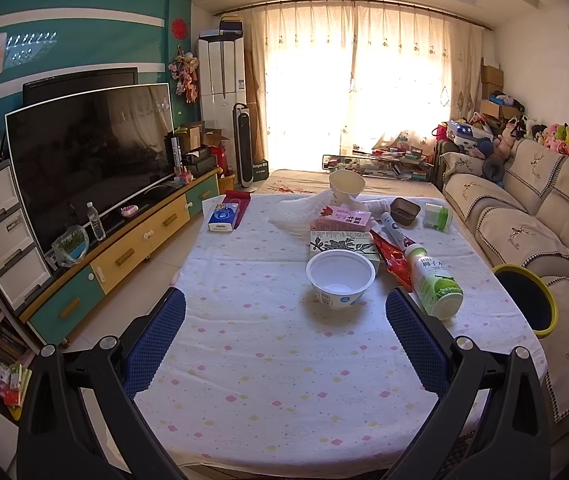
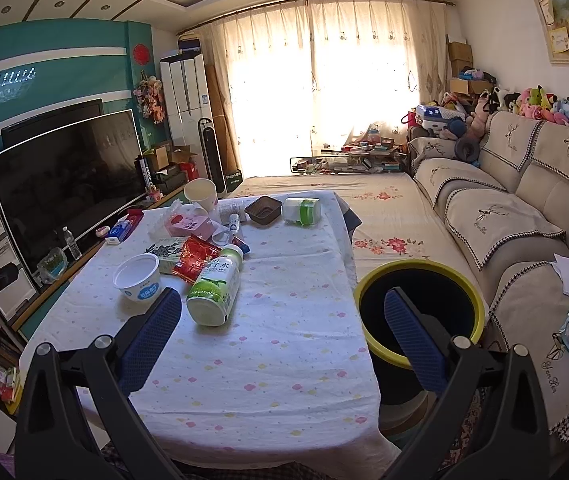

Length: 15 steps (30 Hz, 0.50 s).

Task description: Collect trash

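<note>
The left gripper (image 1: 284,322) hovers over the near part of the cloth-covered bench (image 1: 268,380) with its blue fingers (image 1: 156,336) spread wide and holding nothing, pointed toward a white yogurt cup (image 1: 339,280) that stands upright near the middle. The right gripper (image 2: 282,330) is likewise spread and empty, one finger over the bench edge and the other in front of the yellow-rimmed bin (image 2: 420,312) standing just beside the bench on the sofa side. The trash lies clustered toward the far half: a green-and-white bottle (image 2: 214,290) on its side, a red snack wrapper (image 2: 194,258), a pink carton (image 2: 188,224), a paper cup (image 2: 200,194) and a brown tray (image 2: 262,210).
</note>
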Each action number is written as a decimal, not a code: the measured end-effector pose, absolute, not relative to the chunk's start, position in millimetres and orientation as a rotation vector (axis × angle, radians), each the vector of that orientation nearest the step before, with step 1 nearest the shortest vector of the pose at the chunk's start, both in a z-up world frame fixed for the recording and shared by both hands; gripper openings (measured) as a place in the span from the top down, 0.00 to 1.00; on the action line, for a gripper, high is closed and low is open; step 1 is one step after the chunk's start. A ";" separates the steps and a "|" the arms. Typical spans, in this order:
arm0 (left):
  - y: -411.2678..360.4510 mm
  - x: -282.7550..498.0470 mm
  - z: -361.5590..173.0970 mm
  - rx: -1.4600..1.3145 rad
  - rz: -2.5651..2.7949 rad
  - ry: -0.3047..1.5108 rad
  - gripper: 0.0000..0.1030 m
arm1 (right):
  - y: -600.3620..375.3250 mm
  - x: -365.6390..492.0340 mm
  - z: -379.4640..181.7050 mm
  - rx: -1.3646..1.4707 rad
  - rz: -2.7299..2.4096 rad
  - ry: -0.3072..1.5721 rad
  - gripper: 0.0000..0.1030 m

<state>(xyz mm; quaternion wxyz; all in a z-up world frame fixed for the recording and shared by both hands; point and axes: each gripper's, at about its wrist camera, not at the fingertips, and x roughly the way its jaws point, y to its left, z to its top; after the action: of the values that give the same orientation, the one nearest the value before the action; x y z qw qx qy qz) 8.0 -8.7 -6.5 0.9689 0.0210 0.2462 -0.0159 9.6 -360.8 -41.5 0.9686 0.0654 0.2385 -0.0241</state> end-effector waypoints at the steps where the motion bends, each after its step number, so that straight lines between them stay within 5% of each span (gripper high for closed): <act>1: -8.8 8.2 -6.5 0.042 -0.032 0.498 0.04 | -360.6 9.5 -41.7 0.132 -0.049 0.482 0.06; 15: -9.4 9.1 -7.8 0.042 -0.032 0.500 0.04 | -361.4 9.2 -43.0 0.135 -0.049 0.484 0.06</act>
<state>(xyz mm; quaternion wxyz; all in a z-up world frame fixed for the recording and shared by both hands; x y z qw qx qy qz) 9.1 -9.4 -7.8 0.9686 0.0207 0.2471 -0.0156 9.2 -361.4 -43.0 0.9683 0.0669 0.2394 -0.0243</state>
